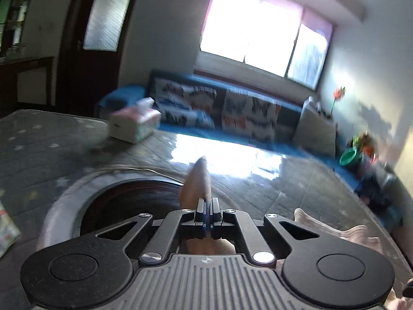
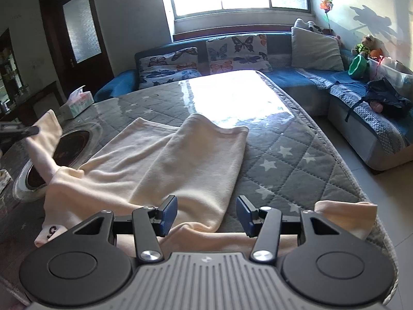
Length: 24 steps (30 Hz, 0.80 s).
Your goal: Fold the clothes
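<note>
1. The table point(image 2: 296, 139), covered by a star-quilted cloth, fills the centre of the right wrist view and is your work surface.
2. The cream garment point(image 2: 180, 155) lies across it, rumpled, one part already turned over another. Judge folding as begun, not finished.
3. Your right gripper point(image 2: 206, 215) hovers low centre, jaws half open, holding nothing.
4. Your left gripper point(image 1: 207, 213) is clamped tight on the sleeve point(image 2: 45, 131), lifted at the left edge. That sleeve remains to be laid in.
</note>
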Available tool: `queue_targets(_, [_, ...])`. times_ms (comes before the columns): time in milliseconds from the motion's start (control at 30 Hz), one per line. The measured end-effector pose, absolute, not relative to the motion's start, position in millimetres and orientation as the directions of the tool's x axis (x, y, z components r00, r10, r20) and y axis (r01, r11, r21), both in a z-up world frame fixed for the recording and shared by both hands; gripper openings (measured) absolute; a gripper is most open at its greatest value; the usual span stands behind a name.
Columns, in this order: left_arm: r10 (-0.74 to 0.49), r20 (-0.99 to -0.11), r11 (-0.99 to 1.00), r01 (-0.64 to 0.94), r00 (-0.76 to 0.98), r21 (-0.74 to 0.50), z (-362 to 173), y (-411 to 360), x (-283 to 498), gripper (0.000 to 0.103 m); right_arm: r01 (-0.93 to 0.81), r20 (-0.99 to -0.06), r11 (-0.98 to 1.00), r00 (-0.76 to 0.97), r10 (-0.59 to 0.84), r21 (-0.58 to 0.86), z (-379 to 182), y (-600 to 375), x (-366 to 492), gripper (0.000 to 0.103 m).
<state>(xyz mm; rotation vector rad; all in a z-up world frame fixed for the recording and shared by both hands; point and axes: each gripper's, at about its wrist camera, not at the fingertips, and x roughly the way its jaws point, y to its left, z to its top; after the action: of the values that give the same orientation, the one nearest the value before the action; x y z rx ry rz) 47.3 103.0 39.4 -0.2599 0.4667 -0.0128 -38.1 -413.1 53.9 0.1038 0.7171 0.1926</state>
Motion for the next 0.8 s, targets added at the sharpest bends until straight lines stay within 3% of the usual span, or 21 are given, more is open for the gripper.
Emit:
queue_targets(267, [0.059, -0.508, 0.979, -0.150, 0.859, -0.140, 18.0, 113.5, 9.0, 0.003, -0.302, -0.644, 0.940, 0.691, 0.330, 0.159, 60.6, -387.0, -44.9, 0.051])
queue_targets(467, [0.085, -0.528, 0.973, -0.185, 0.845, -0.140, 16.7, 119.3, 12.9, 0.003, -0.578, -0.651, 0.799, 0.545, 0.529, 0.166, 63.9, -339.1, -63.7, 0.051])
queue_targets(667, [0.094, -0.530, 0.975, -0.185, 0.843, -0.122, 22.9, 114.4, 20.7, 0.003, -0.728, -0.691, 0.678, 0.441, 0.572, 0.096, 50.8, -290.1, -80.7, 0.050])
queue_targets(767, [0.104, -0.526, 0.975, -0.190, 0.844, -0.112, 23.6, 112.7, 24.8, 0.003, -0.751, -0.719, 0.659, 0.443, 0.536, 0.028, 39.7, -272.9, -85.0, 0.043])
queue_targets(800, [0.104, -0.526, 0.975, -0.191, 0.844, -0.114, 24.2, 112.7, 24.6, 0.003, -0.752, -0.727, 0.659, 0.443, 0.525, 0.018, 36.2, -270.3, -85.5, 0.035])
